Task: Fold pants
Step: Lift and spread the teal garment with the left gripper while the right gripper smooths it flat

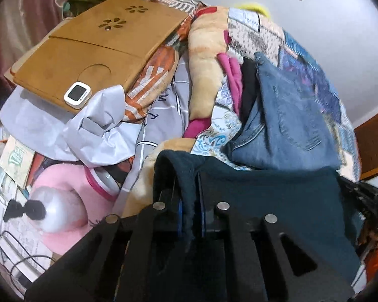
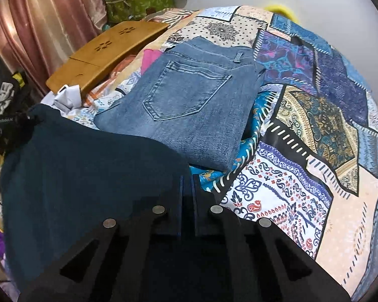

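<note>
Taking the folded blue jeans (image 2: 189, 105) on the patchwork bedspread (image 2: 315, 130) as the landmark: far to their left, the bamboo lap tray (image 1: 88, 58) rests tilted on a heap of bedding, with a small white timer (image 1: 77, 93) lying on its near edge. Below the tray sits a crumpled grey-white plastic bag (image 1: 88, 130), and lower still a pink rounded object (image 1: 70, 201) at the bedside.

Just in front of the jeans, the dark teal pants (image 2: 88, 171) hang stretched between the two tools. The left hand-held gripper (image 1: 189, 201) has its fingers drawn close together, clamped on a bunched edge of the teal cloth, which rises in a fold over the fingertips and spreads away to the right. Behind it a beige plush blanket (image 1: 206, 63) and a magenta garment (image 1: 231, 75) lie just left of the jeans.

The right hand-held gripper (image 2: 187, 191) also has its fingers nearly together, pinching the teal fabric's right-hand edge; the cloth drapes leftward from it. This corner sits just before the jeans' near edge. The bedspread lies bare to the right of the jeans.
</note>
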### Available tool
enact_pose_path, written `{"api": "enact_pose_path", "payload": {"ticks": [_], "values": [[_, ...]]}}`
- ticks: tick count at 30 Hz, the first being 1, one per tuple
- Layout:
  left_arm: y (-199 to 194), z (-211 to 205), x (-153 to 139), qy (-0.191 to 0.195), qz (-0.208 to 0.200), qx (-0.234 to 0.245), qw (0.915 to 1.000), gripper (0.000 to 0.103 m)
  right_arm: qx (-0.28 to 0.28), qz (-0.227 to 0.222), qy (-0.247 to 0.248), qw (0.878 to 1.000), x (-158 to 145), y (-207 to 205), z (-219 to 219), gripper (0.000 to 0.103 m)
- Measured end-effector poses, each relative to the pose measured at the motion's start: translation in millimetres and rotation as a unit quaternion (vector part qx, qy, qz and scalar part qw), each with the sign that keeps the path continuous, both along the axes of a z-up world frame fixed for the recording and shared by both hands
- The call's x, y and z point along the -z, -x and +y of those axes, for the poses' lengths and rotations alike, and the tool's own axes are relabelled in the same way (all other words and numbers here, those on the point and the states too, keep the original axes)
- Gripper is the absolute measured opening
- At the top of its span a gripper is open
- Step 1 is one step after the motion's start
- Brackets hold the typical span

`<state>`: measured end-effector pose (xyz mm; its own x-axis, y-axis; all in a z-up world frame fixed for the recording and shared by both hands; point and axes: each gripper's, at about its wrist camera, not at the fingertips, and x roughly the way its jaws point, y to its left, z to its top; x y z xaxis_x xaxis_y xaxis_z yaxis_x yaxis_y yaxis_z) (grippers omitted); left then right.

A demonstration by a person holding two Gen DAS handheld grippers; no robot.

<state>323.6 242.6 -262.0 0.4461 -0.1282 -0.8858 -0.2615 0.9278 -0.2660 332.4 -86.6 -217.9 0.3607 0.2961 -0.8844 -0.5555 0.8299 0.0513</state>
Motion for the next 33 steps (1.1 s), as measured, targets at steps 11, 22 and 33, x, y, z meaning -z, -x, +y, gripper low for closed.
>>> {"api": "enact_pose_path", "payload": {"ticks": [11, 22, 33], "values": [[26.8, -0.1, -15.0, -0.069, -0.002, -0.013, 0.9975, 0.060, 0.023, 0.013, -0.018, 0.999, -20.6, 14.9, -30.0, 0.028], [94.5, -2.5, -29.1, -0.023, -0.009, -0.036, 0.9990, 0.082, 0.030, -0.022, -0.048, 0.998, -43.1, 81.1, -58.7, 0.047], [123.0, -42.8, 2.8, 0.035, 0.008, -0.030, 0.9989, 0.059, 0.037, -0.040, -0.035, 0.998, -27.2, 131.4, -65.6, 0.047]]}}
